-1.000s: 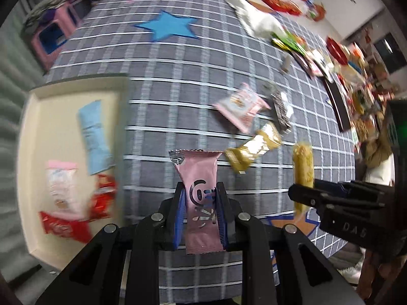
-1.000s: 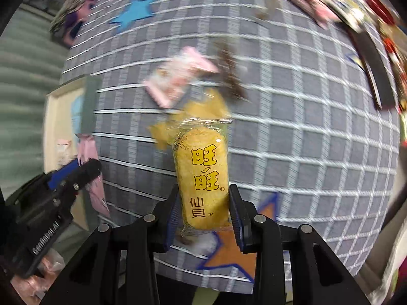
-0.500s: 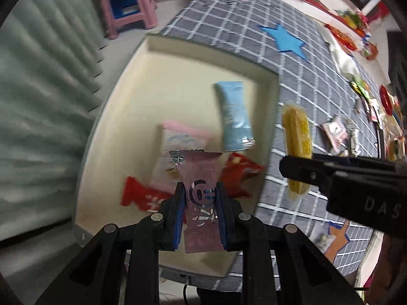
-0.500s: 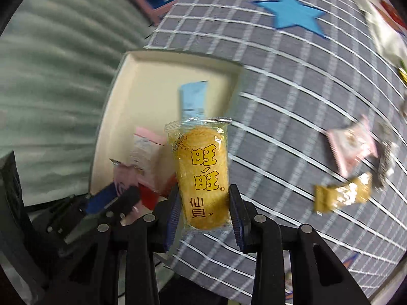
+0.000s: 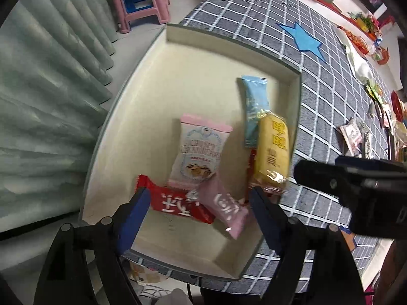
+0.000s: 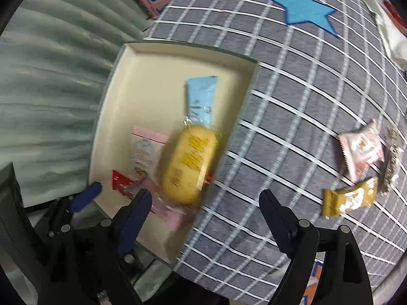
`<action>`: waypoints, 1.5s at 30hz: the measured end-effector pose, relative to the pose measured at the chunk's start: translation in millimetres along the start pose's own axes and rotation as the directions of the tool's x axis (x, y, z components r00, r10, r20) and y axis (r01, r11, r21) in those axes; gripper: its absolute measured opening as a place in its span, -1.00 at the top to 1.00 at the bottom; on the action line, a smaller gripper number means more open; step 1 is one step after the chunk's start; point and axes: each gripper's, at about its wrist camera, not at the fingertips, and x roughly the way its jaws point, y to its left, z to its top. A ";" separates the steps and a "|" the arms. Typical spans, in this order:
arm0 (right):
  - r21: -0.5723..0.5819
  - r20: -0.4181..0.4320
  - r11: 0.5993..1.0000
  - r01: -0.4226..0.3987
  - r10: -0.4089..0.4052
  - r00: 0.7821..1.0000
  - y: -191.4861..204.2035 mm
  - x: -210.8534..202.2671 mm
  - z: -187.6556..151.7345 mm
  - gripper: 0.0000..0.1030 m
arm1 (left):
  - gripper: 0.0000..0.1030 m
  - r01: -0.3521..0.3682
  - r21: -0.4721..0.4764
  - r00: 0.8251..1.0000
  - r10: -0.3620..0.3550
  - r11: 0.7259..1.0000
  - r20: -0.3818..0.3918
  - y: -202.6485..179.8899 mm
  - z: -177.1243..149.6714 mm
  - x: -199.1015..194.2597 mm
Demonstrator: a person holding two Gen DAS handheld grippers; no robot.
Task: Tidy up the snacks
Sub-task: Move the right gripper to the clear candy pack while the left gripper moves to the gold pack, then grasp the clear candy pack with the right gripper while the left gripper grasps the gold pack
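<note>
Both hand-held grippers are hanging over the cream tray (image 5: 193,53) at the edge of the table (image 5: 330,106), and both have their jaws spread wide with nothing between them. The left hand-held gripper (image 5: 198,211) is sitting over the near end of the tray, and the right hand-held gripper (image 6: 206,212) is hovering over the tray's right wall, half above the grey checked tablecloth (image 6: 292,117).

The yellow rice cracker pack (image 5: 273,150) is lying against the tray's right wall, on top of a red wrapper and overlapping the near end of the light blue bar (image 5: 254,106). It's looking pretty blurry in the right wrist view (image 6: 189,167), so I can't tell if it's fully settled. The pink snack bar (image 5: 226,207) is lying tilted in the near part of the tray, its far end over the red bar (image 5: 175,203). The pink-and-white cracker pack (image 5: 198,152) is resting in the middle of the tray, just beyond the red bar.

Out on the tablecloth, well away from the tray, a pink-and-white pouch (image 6: 361,150), a gold bar (image 6: 348,198) and a dark narrow packet (image 6: 391,162) are lying close together. A blue star (image 6: 302,7) is showing on the cloth beyond the tray.
</note>
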 end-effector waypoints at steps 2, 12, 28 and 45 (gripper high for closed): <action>0.008 -0.003 1.000 0.024 -0.024 1.000 -8.7 1.9 -0.6 -0.97 | -0.61 -0.004 0.018 1.000 0.004 1.000 -0.002 -7.3 3.0 0.6; 0.153 0.009 0.985 0.078 -0.080 0.997 -73.4 -7.2 -47.7 -1.00 | -0.61 -0.039 0.170 0.999 0.038 0.985 0.009 -56.0 7.5 -5.1; 0.073 -0.086 0.973 0.217 -0.211 0.974 -115.6 13.5 -125.5 -1.00 | -0.61 0.012 0.359 0.998 0.011 0.933 -0.062 -117.8 -10.9 0.7; -0.247 -0.113 0.937 0.247 -0.281 0.953 -62.7 73.7 -139.9 0.40 | -0.59 0.005 0.497 0.998 0.023 0.868 -0.051 -159.4 -6.4 -5.7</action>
